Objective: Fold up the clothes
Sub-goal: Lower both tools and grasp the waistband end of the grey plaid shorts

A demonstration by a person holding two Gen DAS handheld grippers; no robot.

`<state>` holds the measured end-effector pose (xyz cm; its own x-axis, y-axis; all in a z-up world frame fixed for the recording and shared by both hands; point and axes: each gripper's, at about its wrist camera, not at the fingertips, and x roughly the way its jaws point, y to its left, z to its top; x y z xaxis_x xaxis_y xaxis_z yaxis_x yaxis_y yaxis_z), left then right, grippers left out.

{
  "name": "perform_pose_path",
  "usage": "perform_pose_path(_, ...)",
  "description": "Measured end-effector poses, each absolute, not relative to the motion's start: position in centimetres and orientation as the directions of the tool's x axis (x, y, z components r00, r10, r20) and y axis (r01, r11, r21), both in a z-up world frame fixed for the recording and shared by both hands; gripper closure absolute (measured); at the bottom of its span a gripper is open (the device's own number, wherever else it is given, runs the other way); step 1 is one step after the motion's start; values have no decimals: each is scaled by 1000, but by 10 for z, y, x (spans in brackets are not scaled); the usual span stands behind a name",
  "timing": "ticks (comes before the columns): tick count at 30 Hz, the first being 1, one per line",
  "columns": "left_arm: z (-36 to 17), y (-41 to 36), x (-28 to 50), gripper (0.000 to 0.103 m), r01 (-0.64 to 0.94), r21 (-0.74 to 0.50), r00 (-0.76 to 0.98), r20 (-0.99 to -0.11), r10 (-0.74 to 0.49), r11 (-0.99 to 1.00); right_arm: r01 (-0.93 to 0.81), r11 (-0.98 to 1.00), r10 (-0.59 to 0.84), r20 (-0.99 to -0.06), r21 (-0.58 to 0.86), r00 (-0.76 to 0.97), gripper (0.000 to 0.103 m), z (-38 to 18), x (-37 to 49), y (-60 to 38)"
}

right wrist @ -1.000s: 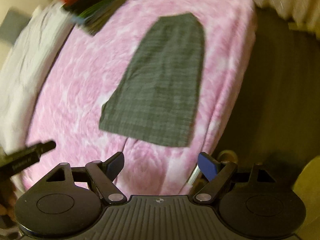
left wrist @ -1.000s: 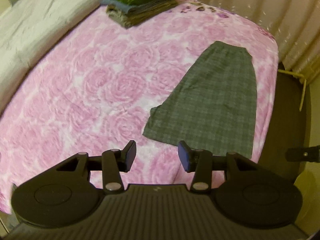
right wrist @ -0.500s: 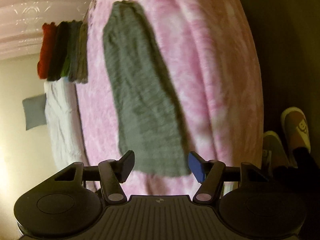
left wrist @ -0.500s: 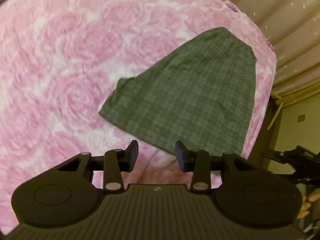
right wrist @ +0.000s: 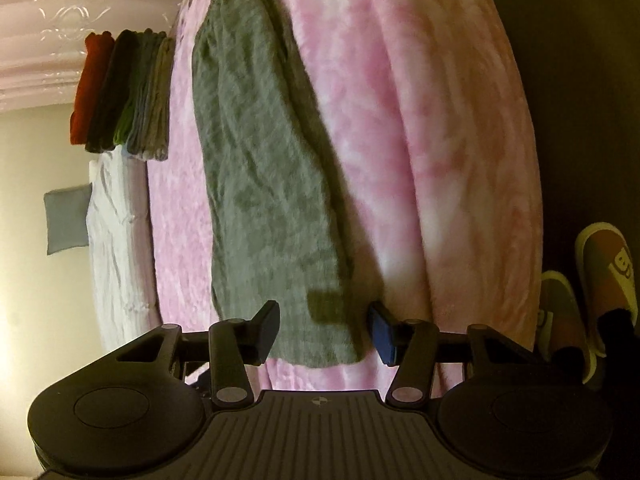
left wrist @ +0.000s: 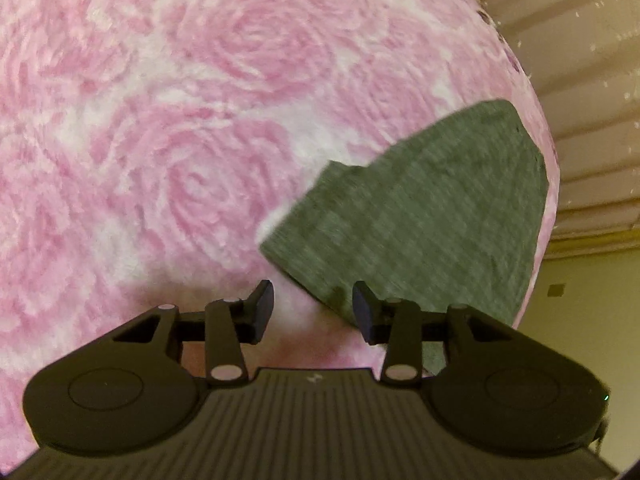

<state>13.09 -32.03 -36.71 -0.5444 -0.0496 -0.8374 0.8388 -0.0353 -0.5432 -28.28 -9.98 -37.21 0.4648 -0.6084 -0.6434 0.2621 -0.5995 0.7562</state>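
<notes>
The grey garment [right wrist: 264, 184] is lying lengthwise ahead of the right gripper [right wrist: 324, 330], its near hem being straddled by parted, empty jaws; the left gripper [left wrist: 313, 310], likewise parted and empty, is being held at the hem's corner.

Dim warm light, fisheye-bent edges, probably slight motion blur.

A grey checked garment [right wrist: 264, 184] lies flat and spread out on the pink rose-patterned bed [left wrist: 192, 128], close along one side edge and reaching toward a corner. It is long and tapered, narrow at its far end and wider at the near hem, with light wrinkles across the cloth. A stack of folded clothes [right wrist: 120, 92], red, dark, green and grey, sits at the bed's far edge.
</notes>
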Motion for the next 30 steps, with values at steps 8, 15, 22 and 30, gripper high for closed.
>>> perform_pose_path(8,-405,-316,153,65,685,-690,-682,-720,-128,233,248,-586,-653,-631,771,418,50,-374,-270,-97)
perform_pose_path(15,-420,-315,157,80,608,-735,-721,-670,-178,300,269,-600,-646,-655,754,393,79,-376,-267,-96)
perform_pose_path(22,-408,-319,160,97,635,-726,-703,-685,-193,264,280,-574,-641,-635,770,431,99,-360,-274,-104)
perform_pose_path(30,-359,-347,137,97,605,-762,-718,-647,-256,230,87,-589,-672,-546,804,500,99,-338,-308,-122)
